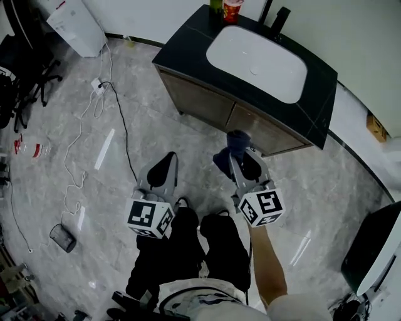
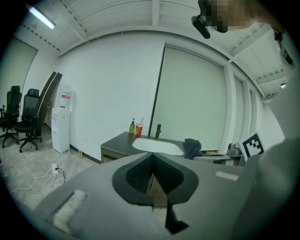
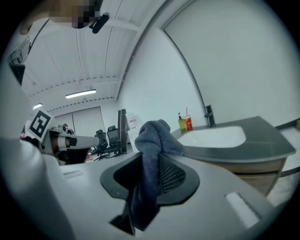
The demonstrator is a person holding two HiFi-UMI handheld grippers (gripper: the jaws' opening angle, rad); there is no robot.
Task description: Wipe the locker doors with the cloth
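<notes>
My right gripper [image 1: 239, 158] is shut on a dark blue-grey cloth [image 1: 232, 149], which bunches over the jaw tips and hangs between the pads [image 3: 151, 159]. My left gripper [image 1: 164, 167] is beside it at about the same height, jaws together with nothing between them [image 2: 151, 169]. Both point toward a sink cabinet with two wooden doors [image 1: 207, 103] below a dark counter. The cloth is short of the doors and touches nothing else. In the left gripper view the cloth [image 2: 191, 148] shows in front of the white basin.
The dark counter [image 1: 188, 37] holds a white basin [image 1: 257, 63], a faucet [image 1: 276, 19], and a green bottle and red cup [image 1: 230, 9]. On the marble floor to the left are a cable and power strip [image 1: 97, 84], a white dispenser [image 1: 75, 25], office chairs [image 1: 19, 88] and a mesh bin [image 1: 62, 237].
</notes>
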